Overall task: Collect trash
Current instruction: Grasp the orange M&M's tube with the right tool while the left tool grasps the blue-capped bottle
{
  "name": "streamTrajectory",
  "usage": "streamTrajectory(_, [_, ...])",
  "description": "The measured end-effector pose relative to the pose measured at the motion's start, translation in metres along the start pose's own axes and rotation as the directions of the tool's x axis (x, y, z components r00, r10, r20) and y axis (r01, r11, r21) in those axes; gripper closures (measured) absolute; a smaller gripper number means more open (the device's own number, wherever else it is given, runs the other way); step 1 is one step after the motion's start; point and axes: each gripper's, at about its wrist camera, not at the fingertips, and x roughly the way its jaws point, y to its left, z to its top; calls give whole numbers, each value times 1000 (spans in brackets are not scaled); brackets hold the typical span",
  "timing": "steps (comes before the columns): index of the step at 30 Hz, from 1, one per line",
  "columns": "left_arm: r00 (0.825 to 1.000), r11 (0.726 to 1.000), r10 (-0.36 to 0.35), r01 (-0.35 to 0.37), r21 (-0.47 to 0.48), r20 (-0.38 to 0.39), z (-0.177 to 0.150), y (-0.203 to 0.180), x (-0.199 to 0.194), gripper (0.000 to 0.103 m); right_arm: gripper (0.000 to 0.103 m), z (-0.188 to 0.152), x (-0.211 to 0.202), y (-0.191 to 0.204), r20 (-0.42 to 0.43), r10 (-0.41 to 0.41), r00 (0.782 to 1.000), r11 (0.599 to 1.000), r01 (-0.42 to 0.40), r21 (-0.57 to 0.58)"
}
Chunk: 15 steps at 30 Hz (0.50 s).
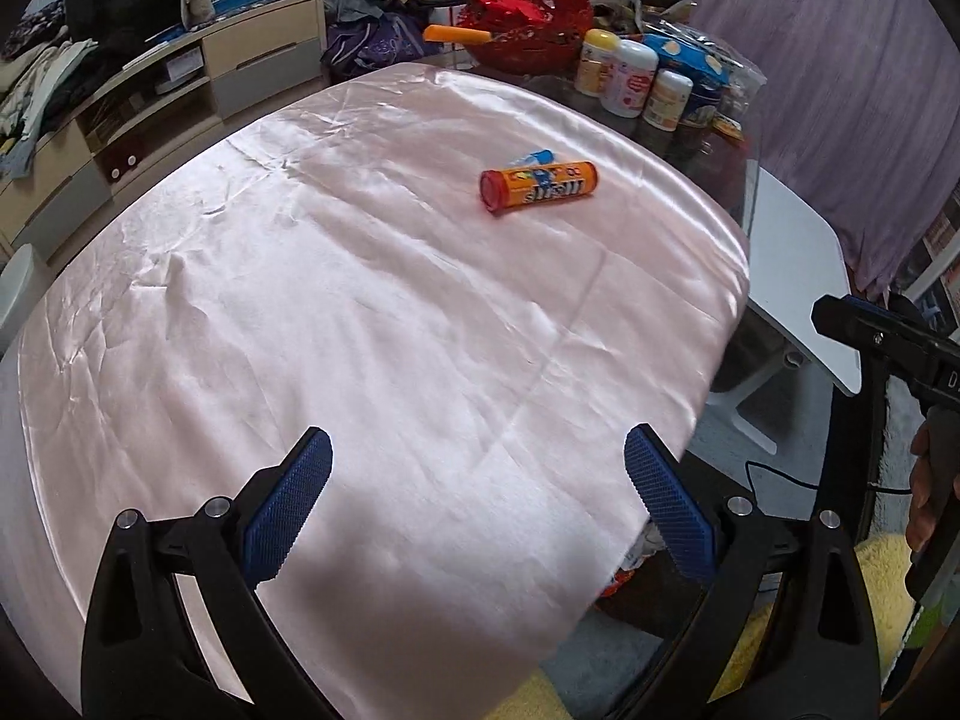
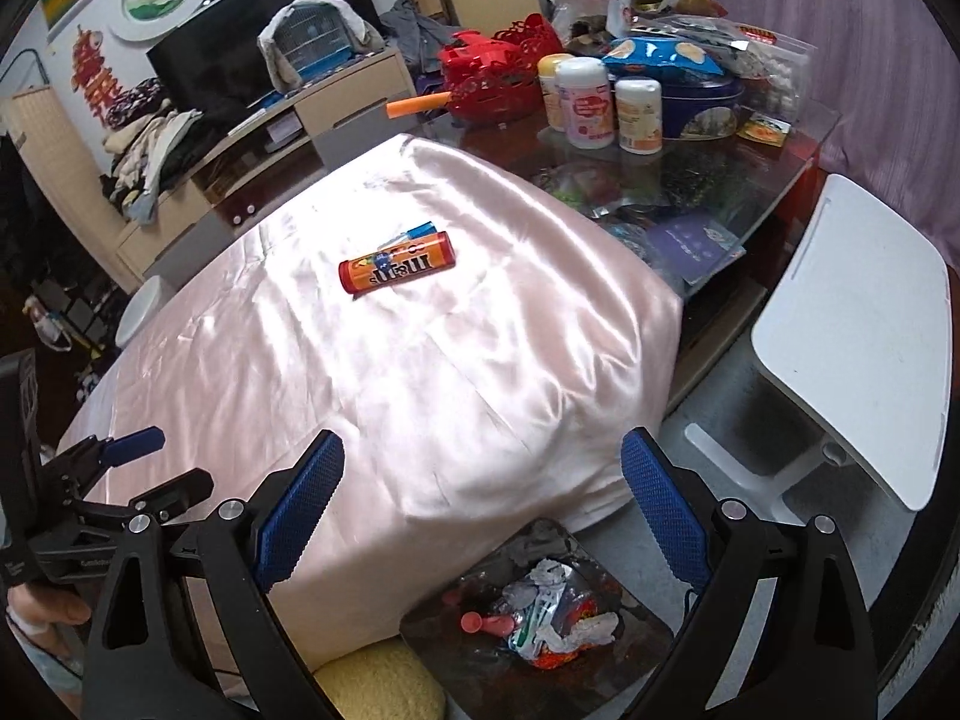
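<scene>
An orange M&M's tube (image 1: 538, 186) with a red cap lies on its side on the pink satin cloth (image 1: 360, 312), with a small blue wrapper (image 1: 534, 158) just behind it. Both show in the right wrist view too, the tube (image 2: 396, 269) and the wrapper (image 2: 414, 232). My left gripper (image 1: 477, 462) is open and empty over the near part of the cloth. My right gripper (image 2: 483, 468) is open and empty above the cloth's near right corner. A dark bin (image 2: 540, 618) on the floor below holds crumpled wrappers.
Bottles (image 2: 591, 102), a tin, snack bags and a red basket (image 2: 498, 78) crowd the glass table's far end. A white side table (image 2: 858, 324) stands to the right. A TV cabinet (image 1: 180, 96) runs along the left. A yellow cushion (image 2: 384, 684) lies beside the bin.
</scene>
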Motion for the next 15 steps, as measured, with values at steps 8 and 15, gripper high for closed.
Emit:
streamTrajectory(8, [1000,999,9,-10,-52,-22,42,29,37,10,10,36,83,24,-42,0,999,992,-6,-127])
streamTrajectory(15, [1000,995,12,-13,-94,-16,82,44,62,10,9,77,140,32,-65,26,998,973,-40,-226])
